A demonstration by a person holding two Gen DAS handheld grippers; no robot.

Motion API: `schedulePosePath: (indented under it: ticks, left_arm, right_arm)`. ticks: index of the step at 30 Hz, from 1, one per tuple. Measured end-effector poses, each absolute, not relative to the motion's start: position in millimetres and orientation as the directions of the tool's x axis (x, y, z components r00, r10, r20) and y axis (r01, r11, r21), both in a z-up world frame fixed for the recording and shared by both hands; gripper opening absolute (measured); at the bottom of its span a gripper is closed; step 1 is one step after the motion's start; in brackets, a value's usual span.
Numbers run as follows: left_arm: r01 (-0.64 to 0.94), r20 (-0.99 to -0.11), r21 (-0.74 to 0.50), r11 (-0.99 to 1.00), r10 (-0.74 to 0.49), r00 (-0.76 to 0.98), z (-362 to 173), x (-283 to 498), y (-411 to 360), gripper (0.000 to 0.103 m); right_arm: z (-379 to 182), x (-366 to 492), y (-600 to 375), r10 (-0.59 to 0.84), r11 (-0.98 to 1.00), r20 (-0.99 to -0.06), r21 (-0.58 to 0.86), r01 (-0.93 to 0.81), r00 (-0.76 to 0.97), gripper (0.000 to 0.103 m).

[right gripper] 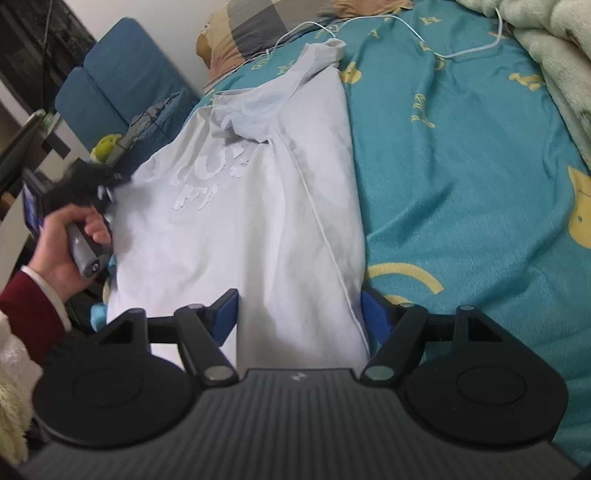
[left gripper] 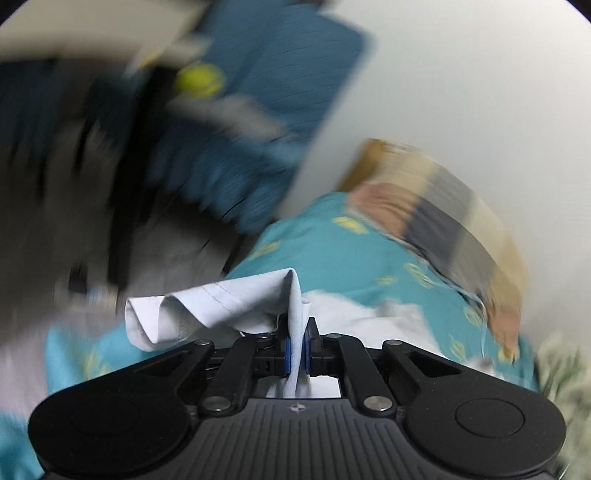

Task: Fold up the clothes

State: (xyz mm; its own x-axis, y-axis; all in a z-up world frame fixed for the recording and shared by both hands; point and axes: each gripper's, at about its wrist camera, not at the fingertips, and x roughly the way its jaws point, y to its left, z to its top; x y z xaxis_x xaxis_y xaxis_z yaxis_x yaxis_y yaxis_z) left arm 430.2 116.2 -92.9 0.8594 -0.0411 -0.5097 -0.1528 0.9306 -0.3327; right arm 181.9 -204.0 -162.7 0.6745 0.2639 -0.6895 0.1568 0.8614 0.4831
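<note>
1. The left claw [left gripper: 297, 343] is clamped on a bunched fold of the white T-shirt [left gripper: 221, 306]. Its blue pads press the fabric from both sides, and a stitched hem shows on the gathered cloth above them.
2. In the right wrist view the left claw [right gripper: 105, 188] appears motion-blurred at the shirt's left edge, held by the person's left hand [right gripper: 62, 243], which emerges from a dark red sleeve [right gripper: 29, 317] with a white cuff.
3. The right claw [right gripper: 299, 314] stands wide apart. Its blue-padded fingers straddle the lower portion of the T-shirt, one on either side; whether they touch the fabric cannot be told.
4. The T-shirt [right gripper: 240, 221] lies spread lengthwise on the bed, near its left edge. It is thin, smooth fabric with a raised white print on the chest and a visible side seam.
5. The bed sheet [right gripper: 461, 166] is teal with yellow motifs. A thin white cable [right gripper: 424, 37] crosses it near a checked pillow [right gripper: 255, 26].
6. A fluffy pale blanket [right gripper: 554, 55] lies at the right. A blue padded chair [right gripper: 122, 81] stands beside the bed.
</note>
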Motion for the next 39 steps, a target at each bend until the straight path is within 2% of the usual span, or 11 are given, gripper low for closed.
schedulePosePath:
  ticks: [5, 8, 10, 11, 12, 15, 22, 24, 31, 35, 39]
  left_arm:
    - [0.171, -0.511, 0.138, 0.975, -0.078, 0.856, -57.8, 434.3, -22.2, 0.008]
    - [0.328, -0.574, 0.259, 0.908, -0.129, 0.809, -78.9, 424.8, -89.3, 0.013]
    - [0.373, -0.62, 0.228, 0.9, -0.161, 0.768, -96.4, 419.6, -112.0, 0.02]
    - [0.374, -0.633, 0.213, 0.902, -0.164, 0.757, -102.0, 417.5, -117.5, 0.029]
    - [0.371, -0.639, 0.204, 0.906, -0.163, 0.751, -105.9, 414.5, -120.5, 0.044]
    - [0.361, -0.646, 0.191, 0.913, -0.16, 0.747, -106.9, 400.1, -125.5, 0.063]
    - [0.327, -0.61, 0.188, 0.926, -0.151, 0.778, -44.8, 288.9, -86.2, 0.072]
    - [0.302, -0.592, 0.151, 0.941, -0.158, 0.79, -25.0, 244.0, -67.8, 0.077]
    - [0.198, -0.606, -0.024, 0.98, -0.172, 0.777, -3.9, 119.7, -9.0, 0.077]
    - [0.202, -0.619, -0.045, 0.978, -0.186, 0.763, -11.1, 96.5, 1.6, 0.077]
    - [0.207, -0.605, -0.093, 0.974, -0.221, 0.765, -16.5, 100.5, 13.2, 0.077]
  right_arm:
    - [-156.8, 173.7, -212.2, 0.283, 0.836, -0.672, 0.523, 0.168, 0.684, 0.073]
    - [-154.8, 171.2, -216.5, 0.296, 0.826, -0.665, 0.538, 0.166, 0.685, 0.073]
    - [-153.5, 169.6, -220.8, 0.297, 0.823, -0.659, 0.544, 0.165, 0.691, 0.073]
    - [-152.7, 169.5, -222.9, 0.293, 0.825, -0.655, 0.541, 0.162, 0.696, 0.073]
    - [-152.3, 169.6, -225.1, 0.288, 0.828, -0.651, 0.538, 0.16, 0.702, 0.073]
    - [-152.2, 169.9, -232.8, 0.278, 0.824, -0.644, 0.542, 0.168, 0.713, 0.073]
    - [-138.4, 166.5, -250.8, 0.256, 0.804, -0.578, 0.572, 0.161, 0.774, 0.074]
    - [-133.9, 162.6, -252.3, 0.253, 0.809, -0.564, 0.569, 0.149, 0.786, 0.074]
    - [-118.0, 151.5, -245.8, 0.275, 0.835, -0.53, 0.546, 0.075, 0.803, 0.074]
    - [-100.7, 161.6, -237.1, 0.321, 0.83, -0.496, 0.558, 0.012, 0.807, 0.074]
    - [-85.1, 221.9, -221.0, 0.317, 0.847, -0.502, 0.532, -0.002, 0.805, 0.074]
